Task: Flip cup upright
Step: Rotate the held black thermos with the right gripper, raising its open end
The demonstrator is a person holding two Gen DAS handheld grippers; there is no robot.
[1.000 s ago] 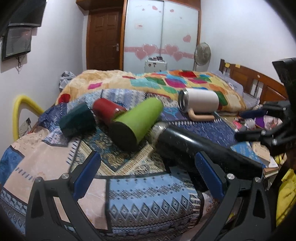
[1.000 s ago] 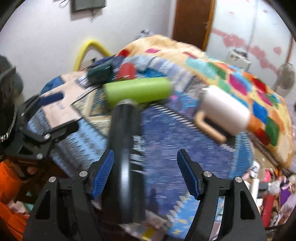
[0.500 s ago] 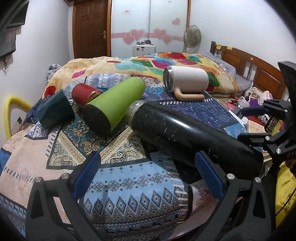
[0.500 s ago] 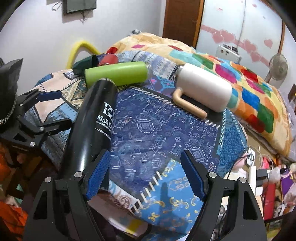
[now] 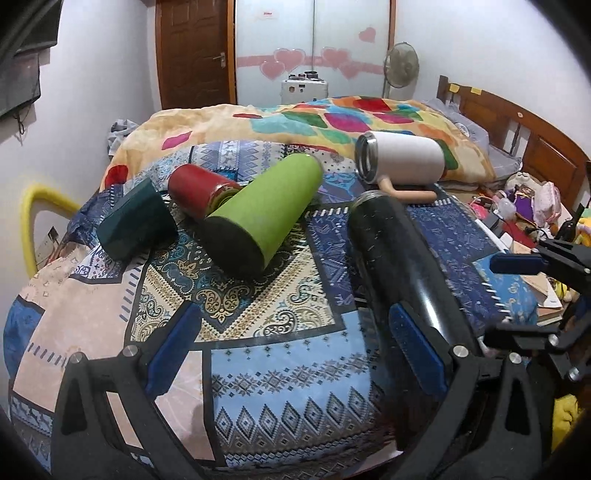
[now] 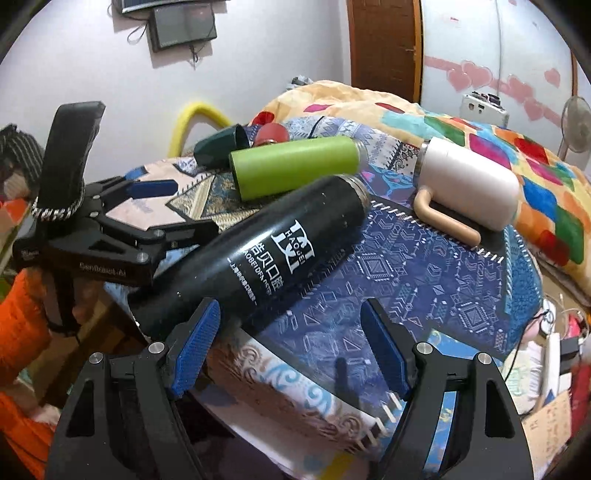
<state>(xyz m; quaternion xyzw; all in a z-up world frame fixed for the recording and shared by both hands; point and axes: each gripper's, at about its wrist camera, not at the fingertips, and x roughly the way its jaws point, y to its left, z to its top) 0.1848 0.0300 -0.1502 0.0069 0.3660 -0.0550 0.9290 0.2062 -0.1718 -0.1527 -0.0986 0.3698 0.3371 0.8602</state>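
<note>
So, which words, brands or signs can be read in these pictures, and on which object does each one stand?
"HAOBEI", with a square logo, Chinese characters and a partly legible Latin line beginning "HAOBEIDEN": black bottle.
"GenRobot.AI", faint, my best reading: body of the left gripper.
Handwriting on a cardboard piece at the lower right: too blurred to read.
Small label on the wardrobe door: too small to read.
No text shows on the green bottle or the white mug.
</note>
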